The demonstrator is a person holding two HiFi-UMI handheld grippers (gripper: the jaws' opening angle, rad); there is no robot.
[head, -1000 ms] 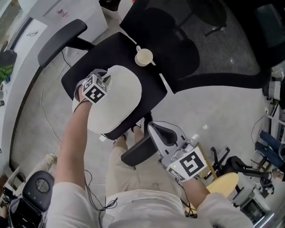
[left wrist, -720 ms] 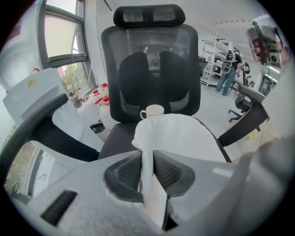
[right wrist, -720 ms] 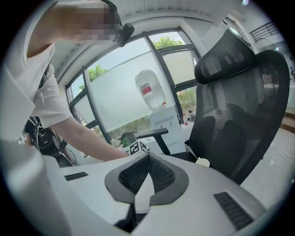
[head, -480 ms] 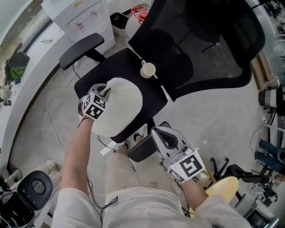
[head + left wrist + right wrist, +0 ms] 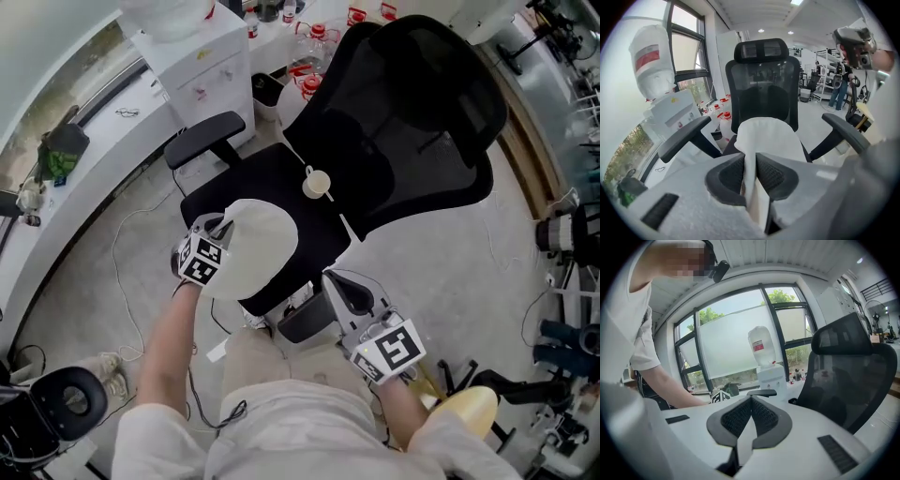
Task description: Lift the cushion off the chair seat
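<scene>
A cream cushion (image 5: 261, 246) hangs over the front left of the black chair seat (image 5: 272, 180). My left gripper (image 5: 217, 234) is shut on its near edge. In the left gripper view the cushion's (image 5: 767, 136) fabric is pinched between the pads of the left gripper (image 5: 750, 158) and rises in front of the chair back (image 5: 761, 84). My right gripper (image 5: 349, 292) is over the chair's right armrest, apart from the cushion. It (image 5: 751, 400) is shut with nothing between its pads. A small round cream piece (image 5: 317, 183) on a white strap lies on the seat.
A white cabinet (image 5: 192, 58) with a water jug (image 5: 651, 61) and several bottles (image 5: 309, 49) stands behind the chair. Cables (image 5: 127, 230) trail on the floor at the left. A second chair's base (image 5: 66, 403) is at bottom left, a yellow stool (image 5: 469, 408) at bottom right.
Both grippers have risen. The cushion came up with the left gripper and now covers less of the seat. The head view has pulled back and shows the whole chair back.
</scene>
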